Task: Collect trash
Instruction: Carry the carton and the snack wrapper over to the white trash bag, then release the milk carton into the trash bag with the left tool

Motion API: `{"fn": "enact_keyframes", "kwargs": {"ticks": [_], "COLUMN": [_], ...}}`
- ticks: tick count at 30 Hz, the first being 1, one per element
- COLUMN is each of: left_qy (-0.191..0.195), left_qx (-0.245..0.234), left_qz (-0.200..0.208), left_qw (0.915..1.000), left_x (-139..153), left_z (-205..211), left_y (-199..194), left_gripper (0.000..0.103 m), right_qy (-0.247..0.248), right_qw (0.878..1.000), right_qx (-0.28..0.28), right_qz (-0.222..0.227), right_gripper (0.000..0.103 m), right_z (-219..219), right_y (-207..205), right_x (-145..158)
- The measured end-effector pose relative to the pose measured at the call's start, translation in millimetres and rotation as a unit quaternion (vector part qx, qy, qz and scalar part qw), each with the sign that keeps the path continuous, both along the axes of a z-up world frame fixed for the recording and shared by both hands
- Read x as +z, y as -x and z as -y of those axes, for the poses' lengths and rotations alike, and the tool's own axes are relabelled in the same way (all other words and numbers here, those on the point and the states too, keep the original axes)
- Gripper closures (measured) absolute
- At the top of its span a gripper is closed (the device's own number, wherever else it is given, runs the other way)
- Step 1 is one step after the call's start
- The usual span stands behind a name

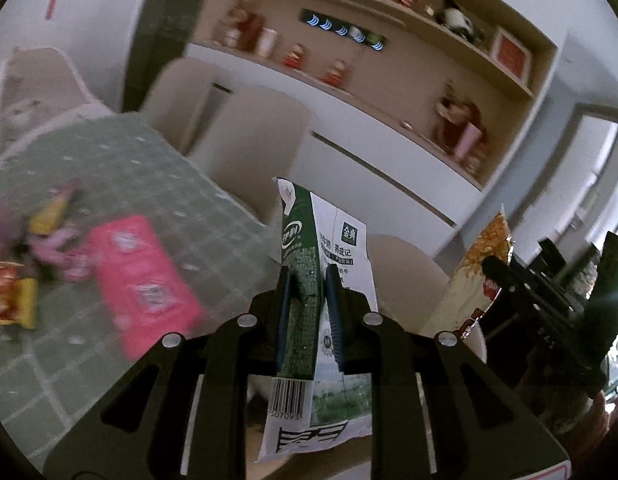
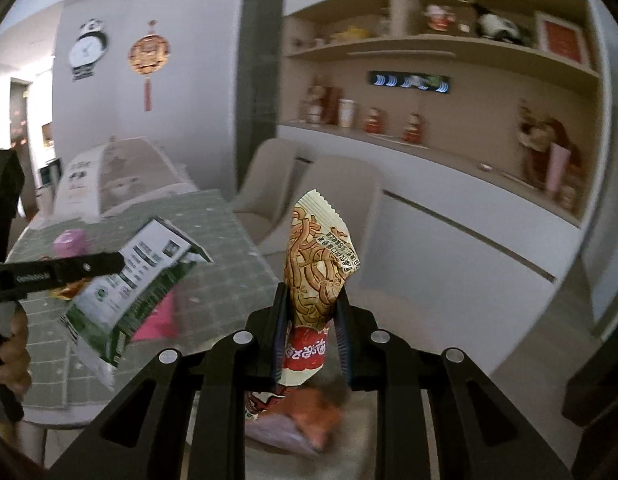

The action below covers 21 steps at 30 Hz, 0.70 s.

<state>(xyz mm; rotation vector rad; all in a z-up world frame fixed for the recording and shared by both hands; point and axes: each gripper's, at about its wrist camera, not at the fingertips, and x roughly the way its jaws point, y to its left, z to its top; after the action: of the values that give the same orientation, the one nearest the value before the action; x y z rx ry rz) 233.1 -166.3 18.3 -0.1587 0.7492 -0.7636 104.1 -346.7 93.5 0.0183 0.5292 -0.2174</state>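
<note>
From the left wrist view, the left gripper [image 1: 311, 280] has its jaws clenched on a flattened milk carton [image 1: 329, 248] at frame centre, off the green worktop [image 1: 149, 168]; from the right wrist view, the right gripper [image 2: 311, 300] pinches a noodle snack wrapper [image 2: 313, 264] mid-frame; either thin, slick piece could slip loose while carried.

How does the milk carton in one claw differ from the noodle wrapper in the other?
The milk carton is green and white, flattened cardboard; the snack wrapper is cream and orange, crinkly, with a serrated top. The left gripper holds the carton, the right gripper the wrapper. Both are held clamped off the table.
</note>
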Motion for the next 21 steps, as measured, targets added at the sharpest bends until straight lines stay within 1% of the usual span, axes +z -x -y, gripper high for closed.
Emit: {"fn": "enact_keyframes", "kwargs": {"ticks": [4, 8, 10, 14, 15, 18, 21], "left_qy": [-0.001, -0.004, -0.006, -0.025, -0.029, -0.034, -0.025], "left_qx": [-0.034, -0.049, -0.051, -0.048, -0.052, -0.065, -0.064], "left_qz": [-0.019, -0.018, -0.024, -0.056, -0.069, -0.091, -0.112], "left_qw": [0.9992, 0.9986, 0.9984, 0.997, 0.9959, 0.9932, 0.9913], "left_x": [-24.4, -44.7, -54.1, -74.7, -81.2, -91.6, -95.0], "left_z": [53.5, 91.7, 101.8, 113.5, 113.2, 110.2, 102.7], "left_y": [4.8, 2.3, -0.5, -5.6, -4.8, -4.2, -6.9], "left_gripper": [0.086, 0.086, 0.086, 0.085, 0.085, 0.085, 0.074], "right_qy": [-0.009, -0.015, -0.021, -0.032, -0.033, -0.042, -0.057], "right_qw": [0.999, 0.998, 0.997, 0.997, 0.997, 0.997, 0.997], "right_qx": [-0.036, -0.06, -0.069, -0.074, -0.072, -0.064, -0.052], "right_qz": [-0.002, -0.004, -0.003, -0.003, -0.002, -0.003, -0.001], "right_gripper": [0.081, 0.081, 0.081, 0.081, 0.081, 0.081, 0.081], "right_z": [28.2, 43.9, 49.5, 58.5, 58.9, 58.2, 56.4], "right_y": [25.3, 44.1, 47.8, 47.7, 47.1, 37.5, 24.6], "right_x": [-8.9, -17.8, -19.7, -24.8, -25.6, -32.3, -39.0]}}
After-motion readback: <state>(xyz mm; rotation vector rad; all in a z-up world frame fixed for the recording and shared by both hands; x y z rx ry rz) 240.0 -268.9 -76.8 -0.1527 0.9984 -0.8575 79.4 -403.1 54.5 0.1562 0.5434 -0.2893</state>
